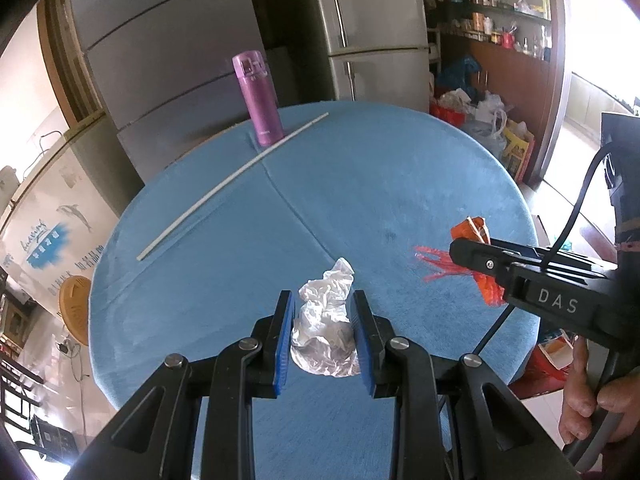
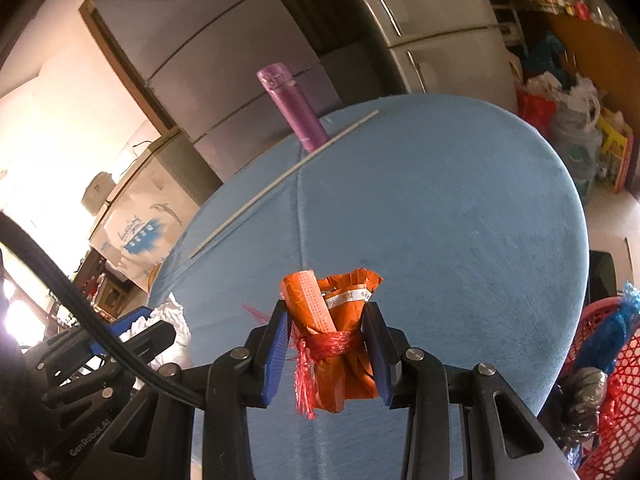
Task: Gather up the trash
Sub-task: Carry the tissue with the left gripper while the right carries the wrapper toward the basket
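Observation:
My left gripper (image 1: 323, 300) is shut on a crumpled white plastic wad (image 1: 326, 332), its blue pads pressing both sides just above the blue round table (image 1: 400, 184). My right gripper (image 2: 327, 312) is shut on an orange wrapper bundle (image 2: 344, 320) tied with red string, held over the table's near edge. In the left wrist view the right gripper (image 1: 464, 248) comes in from the right with the orange bundle (image 1: 470, 228) and a hand (image 1: 580, 400) on its grip. In the right wrist view the left gripper (image 2: 132, 328) shows at lower left with the white wad (image 2: 176, 316).
A purple bottle (image 1: 258, 100) stands at the table's far edge, with a long white stick (image 1: 224, 188) lying in front of it. A red mesh basket (image 2: 612, 380) holding a blue bag sits low on the right. Fridges (image 1: 372, 28) and floor bags (image 1: 480, 116) lie beyond.

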`<state>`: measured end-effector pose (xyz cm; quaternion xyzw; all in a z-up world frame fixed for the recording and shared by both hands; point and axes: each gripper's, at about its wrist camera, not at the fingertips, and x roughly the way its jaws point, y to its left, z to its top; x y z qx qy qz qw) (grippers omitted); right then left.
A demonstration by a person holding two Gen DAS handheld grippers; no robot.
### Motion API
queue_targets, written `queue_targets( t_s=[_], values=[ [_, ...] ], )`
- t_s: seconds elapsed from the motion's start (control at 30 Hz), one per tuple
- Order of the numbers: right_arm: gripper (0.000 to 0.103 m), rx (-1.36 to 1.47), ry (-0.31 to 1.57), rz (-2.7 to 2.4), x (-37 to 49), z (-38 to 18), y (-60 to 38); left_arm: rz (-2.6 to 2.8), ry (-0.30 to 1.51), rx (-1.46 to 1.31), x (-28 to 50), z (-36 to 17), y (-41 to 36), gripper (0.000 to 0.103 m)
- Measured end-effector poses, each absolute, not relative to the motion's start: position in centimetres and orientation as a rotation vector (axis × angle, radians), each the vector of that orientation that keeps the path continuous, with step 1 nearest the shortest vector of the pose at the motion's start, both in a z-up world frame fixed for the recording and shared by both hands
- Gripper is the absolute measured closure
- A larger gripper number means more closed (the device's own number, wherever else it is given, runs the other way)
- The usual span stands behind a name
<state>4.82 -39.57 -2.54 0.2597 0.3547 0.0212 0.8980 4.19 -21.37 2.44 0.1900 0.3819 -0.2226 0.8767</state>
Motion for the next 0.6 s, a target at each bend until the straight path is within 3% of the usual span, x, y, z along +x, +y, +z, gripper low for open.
queue_targets(
  t_s=[0.6],
  values=[
    [0.064,0.581,0.774,-0.007,5.7,-5.0,-42.3,-0.493,0.843,0.45,6.0,0.8,-24.0,0.073]
  ],
)
